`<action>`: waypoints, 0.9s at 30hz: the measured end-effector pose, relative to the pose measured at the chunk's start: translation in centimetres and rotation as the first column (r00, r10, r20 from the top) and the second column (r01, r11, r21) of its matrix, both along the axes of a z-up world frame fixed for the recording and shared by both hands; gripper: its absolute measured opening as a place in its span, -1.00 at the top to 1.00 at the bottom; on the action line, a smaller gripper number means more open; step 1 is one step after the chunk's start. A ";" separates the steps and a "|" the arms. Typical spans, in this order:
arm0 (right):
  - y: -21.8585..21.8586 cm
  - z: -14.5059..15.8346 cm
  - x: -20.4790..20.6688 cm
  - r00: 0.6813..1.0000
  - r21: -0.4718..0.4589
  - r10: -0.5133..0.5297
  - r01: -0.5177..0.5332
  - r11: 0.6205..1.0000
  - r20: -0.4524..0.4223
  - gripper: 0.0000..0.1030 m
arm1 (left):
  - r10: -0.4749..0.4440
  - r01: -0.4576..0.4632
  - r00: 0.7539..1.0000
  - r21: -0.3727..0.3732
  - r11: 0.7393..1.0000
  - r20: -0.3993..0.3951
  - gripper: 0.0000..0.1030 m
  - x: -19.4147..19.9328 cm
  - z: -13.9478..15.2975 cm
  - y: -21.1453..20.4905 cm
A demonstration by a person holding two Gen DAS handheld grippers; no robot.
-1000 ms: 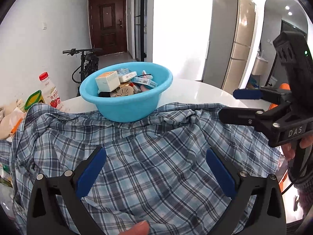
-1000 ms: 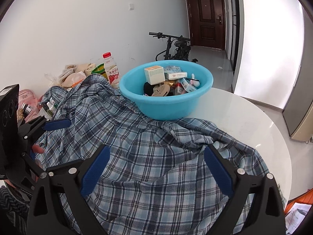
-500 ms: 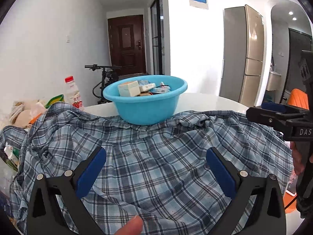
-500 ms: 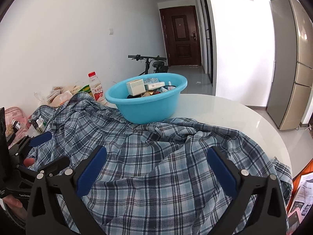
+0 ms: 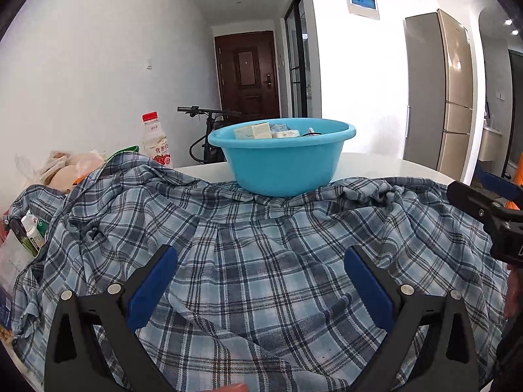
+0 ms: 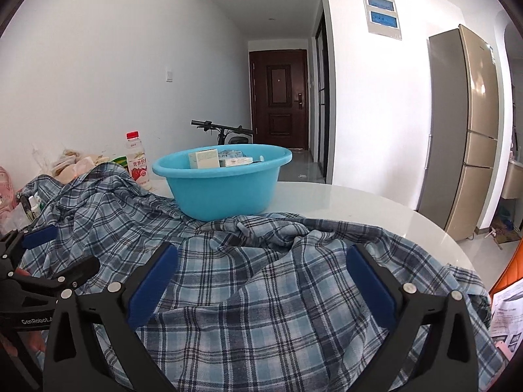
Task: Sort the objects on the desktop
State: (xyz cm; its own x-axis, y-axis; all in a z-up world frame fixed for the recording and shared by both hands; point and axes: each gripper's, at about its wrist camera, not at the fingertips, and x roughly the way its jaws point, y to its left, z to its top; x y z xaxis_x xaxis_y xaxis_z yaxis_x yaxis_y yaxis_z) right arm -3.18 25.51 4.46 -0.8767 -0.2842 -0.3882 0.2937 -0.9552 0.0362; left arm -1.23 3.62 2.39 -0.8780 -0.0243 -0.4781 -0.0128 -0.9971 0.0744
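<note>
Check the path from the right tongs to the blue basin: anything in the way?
No solid object. Only the plaid shirt lies spread on the table between the open right tongs and the blue basin, its far edge bunched against the basin's base. The left tongs sit off to the side.

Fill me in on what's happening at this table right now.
A person holds a gripper in each hand over a plaid shirt spread across the white table. The left gripper and the right gripper are both open and hold nothing. Behind the shirt stands a blue basin, its near edge on the cloth, with small boxes in it. A red-capped bottle and bags sit at the left. No sorting has started yet.
</note>
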 end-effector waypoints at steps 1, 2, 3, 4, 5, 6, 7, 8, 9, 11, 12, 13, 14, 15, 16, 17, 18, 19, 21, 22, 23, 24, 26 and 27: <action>-0.1 -0.2 -0.1 1.000 -0.002 -0.002 0.002 1.000 0.001 -0.98 | 0.001 -0.001 1.000 0.000 1.000 0.000 -1.00 -0.1 -0.1 0.0; -0.2 -0.4 -0.2 1.000 -0.003 -0.006 0.006 1.000 -0.002 -0.98 | -0.001 0.001 1.000 0.001 1.000 0.001 -1.00 -0.2 -0.3 0.0; -0.2 -0.5 -0.2 1.000 -0.006 -0.011 0.010 1.000 -0.007 -0.98 | -0.003 0.003 1.000 0.002 1.000 0.003 -1.00 -0.3 -0.4 0.0; -0.1 -0.6 -0.2 1.000 -0.010 -0.016 0.015 1.000 -0.013 -0.98 | -0.002 0.002 1.000 0.004 1.000 0.003 -1.00 -0.4 -0.5 0.0; -0.2 -0.7 -0.2 1.000 -0.013 -0.020 0.020 1.000 -0.019 -0.98 | 0.000 0.000 1.000 0.005 1.000 0.001 -1.00 -0.4 -0.6 0.0; -0.2 -0.8 -0.2 0.999 -0.018 -0.024 0.023 1.000 -0.025 -0.98 | -0.002 0.002 1.000 0.008 1.000 -0.002 -1.00 -0.4 -0.7 0.0; -0.3 -0.8 -0.2 0.999 -0.022 -0.026 0.026 0.999 -0.030 -0.98 | -0.004 0.004 1.000 0.010 1.000 -0.004 -1.00 -0.5 -0.8 0.0; -0.2 -0.9 -0.1 0.999 -0.026 -0.027 0.027 0.999 -0.036 -0.98 | 0.001 -0.001 1.000 0.009 1.000 -0.005 -1.00 -0.5 -0.9 0.0; -0.3 -1.0 -0.1 0.999 -0.028 -0.028 0.027 0.999 -0.045 -0.98 | 0.010 -0.010 1.000 0.009 1.000 -0.007 -1.00 -0.6 -1.0 0.0; -0.4 -1.1 0.0 0.997 -0.025 -0.032 0.031 0.999 -0.067 -0.98 | 0.028 -0.028 0.999 0.019 0.999 -0.021 -1.00 -0.5 -1.1 -0.2; -0.4 -1.2 0.1 0.996 -0.024 -0.034 0.033 0.999 -0.077 -0.98 | 0.037 -0.036 0.999 0.023 0.999 -0.031 -1.00 -0.4 -1.1 -0.4; -0.5 -1.3 0.2 0.996 -0.024 -0.034 0.032 0.999 -0.084 -0.98 | 0.045 -0.044 0.998 0.025 0.999 -0.043 -1.00 -0.3 -1.1 -0.5; -0.6 -1.4 0.3 0.995 -0.026 -0.032 0.030 0.999 -0.090 -0.99 | 0.053 -0.052 0.997 0.023 0.998 -0.057 -1.00 -0.2 -1.1 -0.6; -0.6 -1.5 0.3 0.995 -0.026 -0.030 0.027 0.999 -0.095 -0.99 | 0.060 -0.059 0.996 0.022 0.998 -0.068 -1.00 -0.1 -1.0 -0.7; -0.7 -1.7 0.4 0.995 -0.024 -0.028 0.026 0.999 -0.099 -0.99 | 0.067 -0.065 0.995 0.023 0.998 -0.077 -1.00 -0.1 -1.0 -0.8; -0.8 -1.8 0.5 0.994 -0.021 -0.028 0.026 0.999 -0.103 -0.99 | 0.070 -0.068 0.994 0.027 0.997 -0.082 -1.00 0.0 -1.0 -1.0; -0.9 -1.9 0.5 0.994 -0.017 -0.027 0.026 1.000 -0.104 -0.99 | 0.075 -0.072 0.993 0.035 0.997 -0.088 -1.00 0.0 -0.9 -1.1; -1.0 -2.0 0.6 0.994 -0.015 -0.027 0.025 1.000 -0.106 -0.99 | 0.084 -0.080 0.992 0.048 0.996 -0.095 -1.00 0.1 -1.0 -1.3; -1.1 -2.1 0.6 0.994 -0.015 -0.024 0.022 1.000 -0.106 -0.99 | 0.093 -0.086 0.990 0.062 0.994 -0.106 -1.00 0.2 -1.1 -1.5; -1.1 -2.2 0.7 0.994 -0.017 -0.022 0.021 1.000 -0.106 -0.99 | 0.097 -0.090 0.989 0.062 0.994 -0.111 -1.00 0.2 -1.1 -1.5; -1.1 -2.2 0.7 0.994 -0.021 -0.020 0.018 1.000 -0.106 -0.99 | 0.103 -0.097 0.988 0.057 0.994 -0.116 -1.00 0.2 -1.2 -1.5; -1.2 -2.2 0.8 0.994 -0.025 -0.017 0.015 1.000 -0.106 -0.99 | 0.106 -0.101 0.987 0.051 0.994 -0.119 -1.00 0.2 -1.3 -1.5; -1.5 -2.1 0.9 0.995 -0.028 -0.011 0.008 1.000 -0.096 -0.99 | 0.111 -0.108 0.987 0.032 0.994 -0.115 -1.00 0.1 -1.5 -1.4; -1.7 -2.1 0.9 0.996 -0.031 -0.003 0.000 1.000 -0.090 -0.99 | 0.114 -0.112 0.986 0.029 0.993 -0.122 -1.00 0.2 -1.5 -1.4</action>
State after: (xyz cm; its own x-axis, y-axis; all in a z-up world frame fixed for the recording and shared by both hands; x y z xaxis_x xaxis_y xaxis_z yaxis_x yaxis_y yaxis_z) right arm -2.23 23.82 2.36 -0.9079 -0.2937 -0.2989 0.2957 -0.9545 0.0397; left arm -1.08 2.26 0.85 -0.9226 -0.1175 -0.3675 0.1079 -0.9931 0.0468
